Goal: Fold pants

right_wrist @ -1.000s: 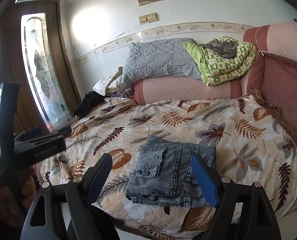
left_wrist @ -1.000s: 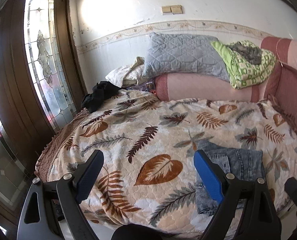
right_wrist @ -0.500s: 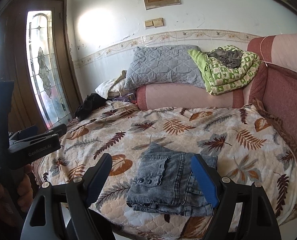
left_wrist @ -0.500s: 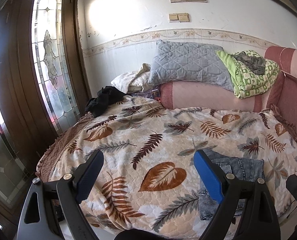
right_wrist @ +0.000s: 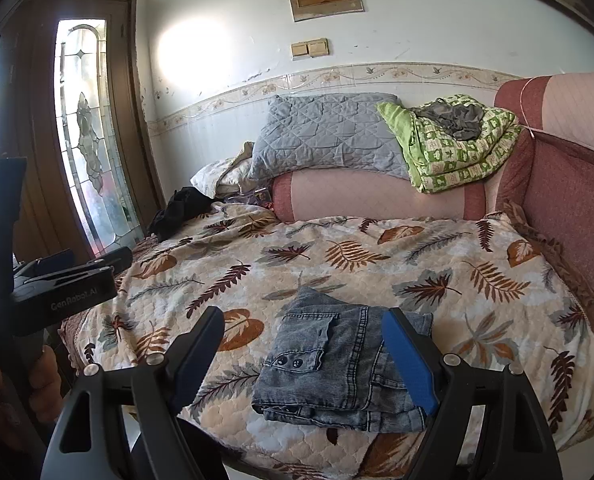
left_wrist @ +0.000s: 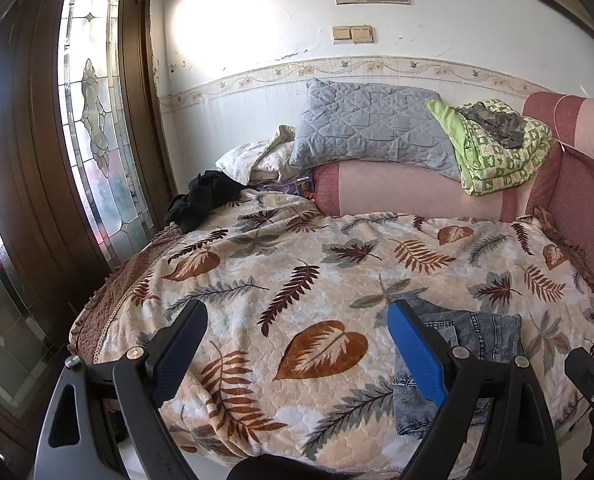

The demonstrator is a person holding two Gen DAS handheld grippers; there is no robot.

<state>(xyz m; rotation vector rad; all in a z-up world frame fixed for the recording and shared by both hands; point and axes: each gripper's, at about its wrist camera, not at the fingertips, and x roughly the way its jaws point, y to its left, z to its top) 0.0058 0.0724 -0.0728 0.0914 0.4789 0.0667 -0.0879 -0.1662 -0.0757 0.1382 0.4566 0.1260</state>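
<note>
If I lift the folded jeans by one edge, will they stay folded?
Probably not: the folded jeans are soft stacked layers with loose edges, so they would likely droop open. Thick denim looks fairly heavy, unlikely to slide on the quilted bedspread.

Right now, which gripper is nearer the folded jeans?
Right. The right gripper frames the folded jeans straight ahead, jaws open and apart from them. The left gripper faces bare bedspread, with the jeans off to its right.
</note>
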